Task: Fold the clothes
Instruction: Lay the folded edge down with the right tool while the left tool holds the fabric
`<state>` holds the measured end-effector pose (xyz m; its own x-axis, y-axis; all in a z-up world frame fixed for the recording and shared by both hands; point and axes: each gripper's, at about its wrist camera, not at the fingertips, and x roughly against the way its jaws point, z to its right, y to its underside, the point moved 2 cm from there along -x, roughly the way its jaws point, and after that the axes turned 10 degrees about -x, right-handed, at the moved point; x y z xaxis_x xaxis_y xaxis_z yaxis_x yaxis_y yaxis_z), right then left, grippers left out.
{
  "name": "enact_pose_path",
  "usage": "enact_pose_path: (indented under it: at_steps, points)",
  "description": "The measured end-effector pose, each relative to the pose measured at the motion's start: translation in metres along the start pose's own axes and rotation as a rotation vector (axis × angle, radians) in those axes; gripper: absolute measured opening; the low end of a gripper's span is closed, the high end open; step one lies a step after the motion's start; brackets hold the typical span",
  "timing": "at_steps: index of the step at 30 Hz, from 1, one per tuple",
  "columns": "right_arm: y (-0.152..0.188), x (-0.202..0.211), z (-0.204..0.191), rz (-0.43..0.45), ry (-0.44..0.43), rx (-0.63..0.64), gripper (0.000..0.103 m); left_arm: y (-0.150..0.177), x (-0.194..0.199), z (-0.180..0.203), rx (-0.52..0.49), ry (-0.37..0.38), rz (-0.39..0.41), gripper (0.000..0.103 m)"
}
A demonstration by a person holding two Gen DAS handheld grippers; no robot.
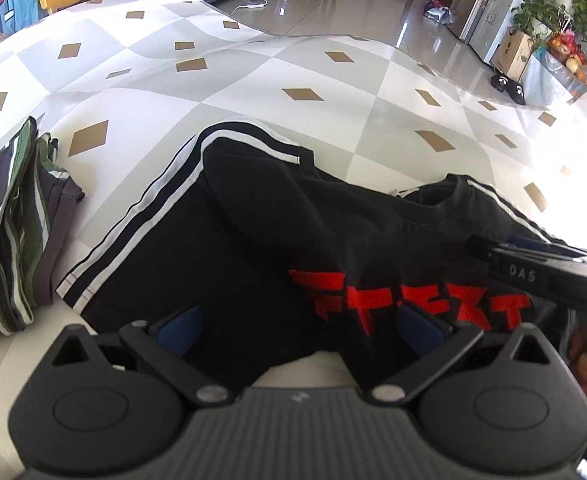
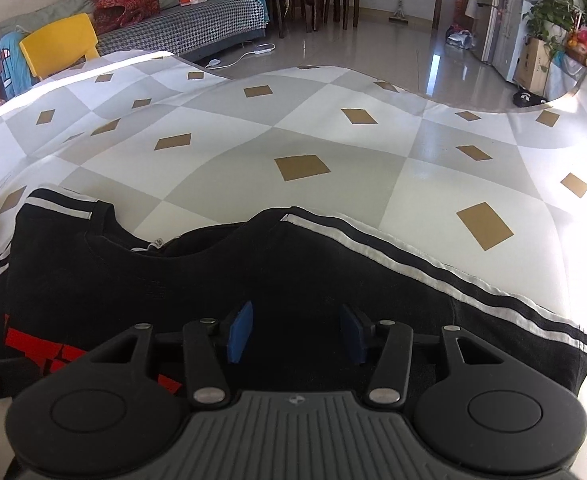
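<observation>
Black T-shirt (image 1: 253,240) with white-striped sleeves lies spread on the checkered desk (image 1: 213,80), folded striped garments (image 1: 9,232) beside it; left gripper (image 1: 299,328) and right gripper (image 2: 295,334) hover over it, jaws parted and empty (apparently poised for a fold).

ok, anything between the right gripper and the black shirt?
Nothing visible. The right gripper hovers with open jaws directly over the black shirt, bare fabric between the pads. The left gripper is also open over it. The striped clothes lie off to the side.
</observation>
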<state>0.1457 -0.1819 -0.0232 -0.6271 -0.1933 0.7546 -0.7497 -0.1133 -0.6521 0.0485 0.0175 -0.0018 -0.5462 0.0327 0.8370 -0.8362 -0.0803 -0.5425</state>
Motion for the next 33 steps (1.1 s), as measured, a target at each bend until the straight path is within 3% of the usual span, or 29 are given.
enact_pose_path:
  at_steps: [4,6,9,22,28,33]
  points:
    - [0.0,-0.001,0.002,0.028,0.036,-0.007,0.035,-0.005,0.001,-0.009,0.032,-0.047,0.019,0.103]
    - [-0.001,-0.002,0.003,0.039,0.056,-0.004,0.023,-0.006,-0.001,-0.016,0.067,-0.074,0.01,0.103]
    - [-0.003,-0.003,0.005,0.048,0.084,-0.005,0.015,-0.005,-0.007,-0.027,0.114,-0.089,-0.018,0.103]
    - [-0.014,-0.01,0.029,0.066,0.193,-0.065,0.015,-0.006,0.0,-0.038,0.185,-0.054,0.029,0.103]
    - [-0.017,-0.012,0.042,0.072,0.266,-0.091,0.016,-0.013,0.014,-0.045,0.2,-0.102,0.106,0.103]
    - [-0.019,-0.011,0.06,0.069,0.344,-0.143,0.016,-0.009,0.0,-0.052,0.209,-0.13,0.012,0.103]
